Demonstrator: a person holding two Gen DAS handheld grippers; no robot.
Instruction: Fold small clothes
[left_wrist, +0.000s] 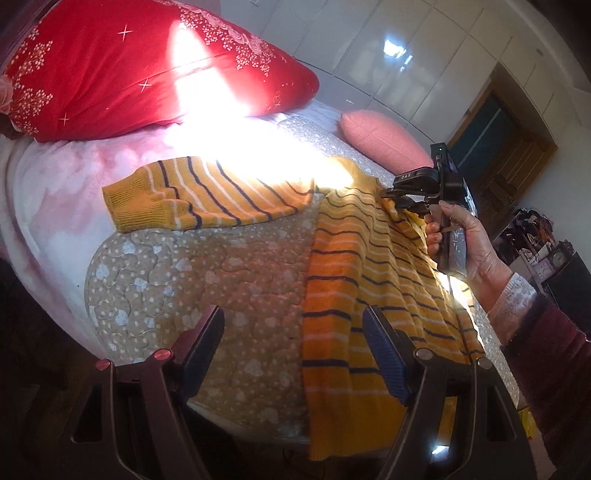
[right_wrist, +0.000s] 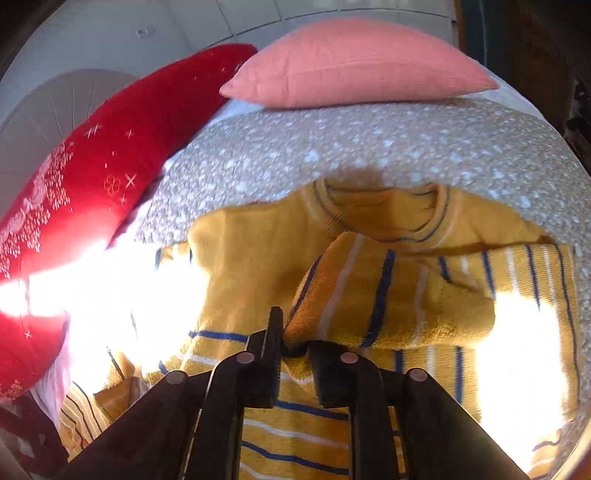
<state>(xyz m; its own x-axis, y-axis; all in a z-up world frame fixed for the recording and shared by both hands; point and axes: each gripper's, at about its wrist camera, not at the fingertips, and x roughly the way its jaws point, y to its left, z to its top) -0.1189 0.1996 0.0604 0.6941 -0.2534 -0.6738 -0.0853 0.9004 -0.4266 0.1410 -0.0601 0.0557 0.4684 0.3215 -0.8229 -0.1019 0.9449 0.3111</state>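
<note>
A yellow sweater (left_wrist: 369, 266) with navy and white stripes lies on the bed. One sleeve (left_wrist: 207, 195) stretches out to the left. My left gripper (left_wrist: 295, 332) is open and empty, above the quilt at the sweater's left edge. My right gripper (right_wrist: 295, 343) is shut on the other sleeve (right_wrist: 388, 291), holding it folded over the sweater's body just below the collar (right_wrist: 384, 210). In the left wrist view the right gripper (left_wrist: 397, 201) sits at the sweater's far end, held by a hand.
The bed has a tan spotted quilt (left_wrist: 221, 266). A large red pillow (left_wrist: 129, 66) and a pink pillow (left_wrist: 384, 136) lie at its head. A pink blanket (left_wrist: 55, 184) is at the left. Strong sunlight washes out the middle. White wardrobes and a doorway stand behind.
</note>
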